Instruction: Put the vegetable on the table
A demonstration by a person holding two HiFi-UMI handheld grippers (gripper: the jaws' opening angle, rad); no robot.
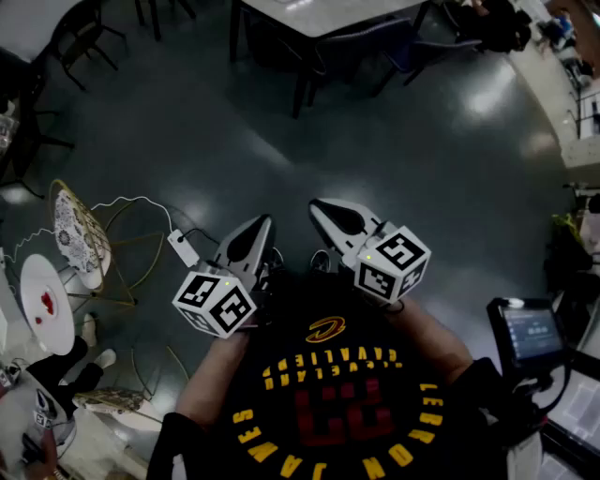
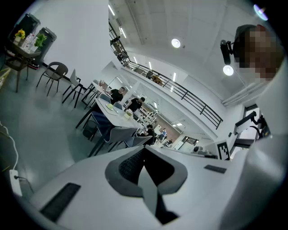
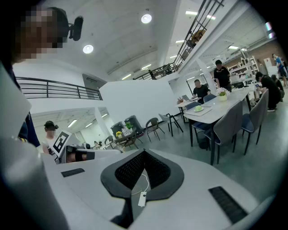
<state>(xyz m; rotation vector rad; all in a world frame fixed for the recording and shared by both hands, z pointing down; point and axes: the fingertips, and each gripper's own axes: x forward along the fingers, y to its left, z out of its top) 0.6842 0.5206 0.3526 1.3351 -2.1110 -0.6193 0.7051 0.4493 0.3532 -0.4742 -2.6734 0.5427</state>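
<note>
No vegetable shows in any view. In the head view both grippers are held close in front of the person's black shirt, over dark floor. My left gripper point(image 1: 259, 225) points forward with its jaws shut and nothing between them; its own view shows the closed fingertips point(image 2: 144, 149) against a large hall. My right gripper point(image 1: 322, 207) sits beside it, also shut and empty, its tips point(image 3: 144, 152) meeting in its own view. A long white table point(image 1: 319, 13) stands far ahead across the floor.
A gold wire chair point(image 1: 82, 234) and a small round white table point(image 1: 45, 302) stand at the left. A white cable with an adapter point(image 1: 183, 248) lies on the floor. A screen on a stand point(image 1: 530, 330) is at the right. Seated people and chairs surround a table point(image 3: 216, 108).
</note>
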